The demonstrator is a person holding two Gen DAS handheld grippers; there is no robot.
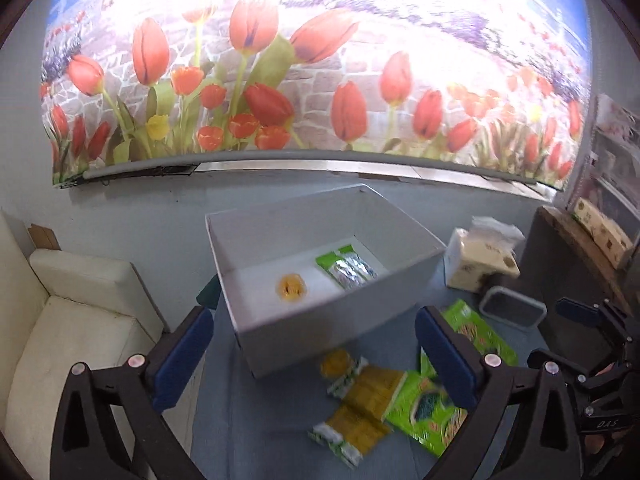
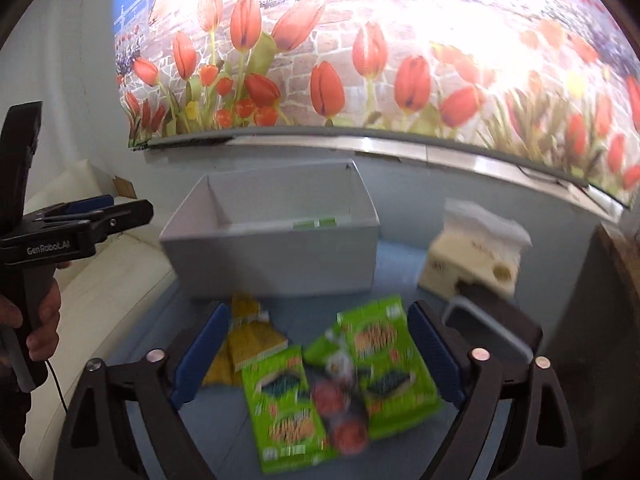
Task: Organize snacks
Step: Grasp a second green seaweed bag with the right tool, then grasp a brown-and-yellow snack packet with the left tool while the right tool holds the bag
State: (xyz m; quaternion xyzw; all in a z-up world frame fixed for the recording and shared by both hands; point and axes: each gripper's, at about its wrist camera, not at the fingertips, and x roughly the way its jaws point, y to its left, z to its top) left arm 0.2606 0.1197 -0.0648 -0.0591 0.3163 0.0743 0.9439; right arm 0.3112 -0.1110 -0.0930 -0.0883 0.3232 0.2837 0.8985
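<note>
Nearest the left wrist camera, the left tool (image 1: 314,354) stands spread wide with nothing between its blue-padded fingers (image 1: 182,356); they frame the near corner of a white rectangular cardboard box (image 1: 320,320) on the blue-covered tabletop (image 1: 248,432). Only this view looks down into the box: a small round yellow snack (image 1: 291,287) lies on its floor, and a green-and-silver foil snack packet (image 1: 347,266) lies apart from it toward the far right corner. Outside the box, near its front wall, lie yellow snack packets (image 1: 360,404) and bright green snack packets (image 1: 434,408), blurred.

The right wrist view sees the box (image 2: 276,260) from lower, so its inside is mostly hidden. The right tool (image 2: 316,360) is likewise released, its fingers (image 2: 200,356) wide on either side of the loose pile without pressing it: two green packets (image 2: 286,404), a yellow one (image 2: 250,340) and a blurred wrapper with red rounds (image 2: 340,408). This view alone shows a hand (image 2: 38,320) gripping the left tool's black handle at the left edge.

A cream tissue box (image 2: 472,264) and a dark grey-rimmed container (image 2: 492,328) sit to the right of the white box. A cream sofa (image 1: 72,320) stands left of the tabletop, under a tulip wall mural (image 1: 320,80).
</note>
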